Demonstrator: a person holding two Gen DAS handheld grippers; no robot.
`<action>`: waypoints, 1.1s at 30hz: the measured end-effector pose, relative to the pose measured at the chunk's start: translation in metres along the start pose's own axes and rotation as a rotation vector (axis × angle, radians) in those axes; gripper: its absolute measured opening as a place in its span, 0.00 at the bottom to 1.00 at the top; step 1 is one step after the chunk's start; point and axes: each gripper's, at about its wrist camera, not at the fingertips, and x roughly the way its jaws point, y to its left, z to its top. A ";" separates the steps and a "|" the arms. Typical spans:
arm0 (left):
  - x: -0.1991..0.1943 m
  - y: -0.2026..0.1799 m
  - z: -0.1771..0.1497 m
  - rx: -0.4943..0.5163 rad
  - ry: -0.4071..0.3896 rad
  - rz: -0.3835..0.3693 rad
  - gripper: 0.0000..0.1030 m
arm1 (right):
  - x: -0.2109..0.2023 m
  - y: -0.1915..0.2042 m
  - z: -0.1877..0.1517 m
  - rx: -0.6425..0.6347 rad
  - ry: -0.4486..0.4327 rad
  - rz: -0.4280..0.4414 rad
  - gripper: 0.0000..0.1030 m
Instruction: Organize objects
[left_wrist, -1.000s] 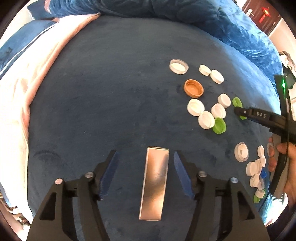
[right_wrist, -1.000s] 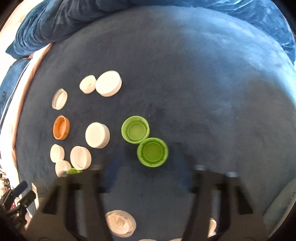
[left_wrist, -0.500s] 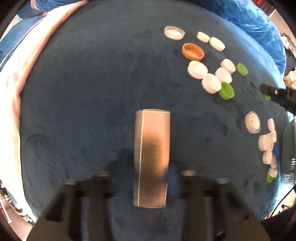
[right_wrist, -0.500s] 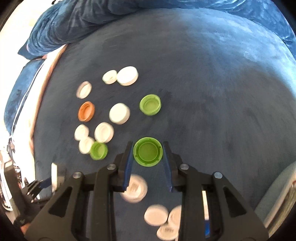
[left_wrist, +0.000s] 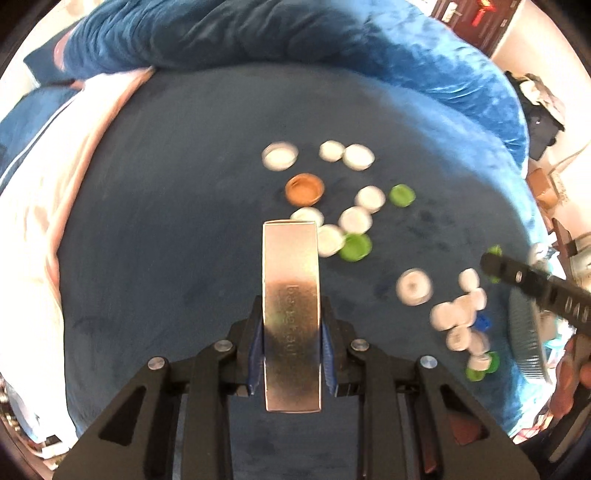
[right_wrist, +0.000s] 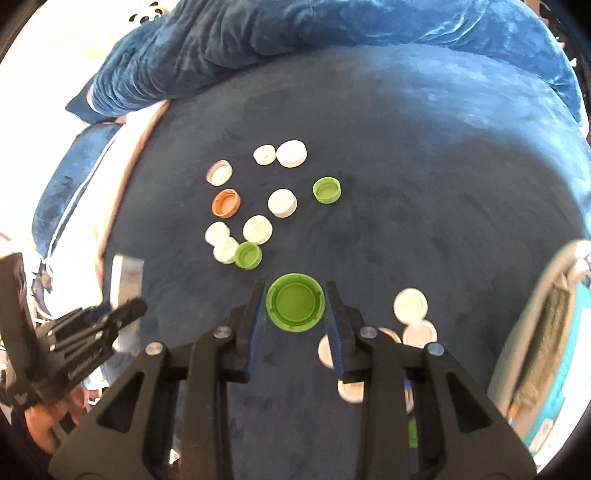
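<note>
My left gripper (left_wrist: 291, 325) is shut on a long silver box (left_wrist: 291, 295), held above the dark blue blanket (left_wrist: 166, 221) with its far end pointing away. That box (right_wrist: 127, 280) also shows at the left of the right wrist view, beside the left gripper (right_wrist: 125, 310). My right gripper (right_wrist: 295, 306) is shut on a large green bottle cap (right_wrist: 295, 306), open side up, lifted off the blanket. Its black fingers (left_wrist: 495, 264) reach in from the right edge of the left wrist view.
Loose caps lie on the blanket: several white ones (right_wrist: 282, 202), an orange one (right_wrist: 226, 202), two green ones (right_wrist: 327, 189) (right_wrist: 248, 255). A second cluster of white caps (left_wrist: 454, 314) lies lower right. A crumpled blue duvet (left_wrist: 295, 37) lines the far side. A pale container rim (right_wrist: 546, 295) stands at right.
The left gripper closed on the silver box and lifted it. The right gripper took hold of the green cap and raised it off the blanket.
</note>
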 end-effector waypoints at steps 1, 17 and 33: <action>-0.006 -0.007 0.002 0.009 -0.009 -0.008 0.26 | -0.008 -0.003 -0.003 0.003 -0.012 0.000 0.30; -0.034 -0.151 0.025 0.220 -0.065 -0.168 0.26 | -0.100 -0.107 -0.041 0.229 -0.174 -0.073 0.30; -0.023 -0.376 0.010 0.535 -0.054 -0.395 0.26 | -0.169 -0.247 -0.107 0.610 -0.338 -0.127 0.30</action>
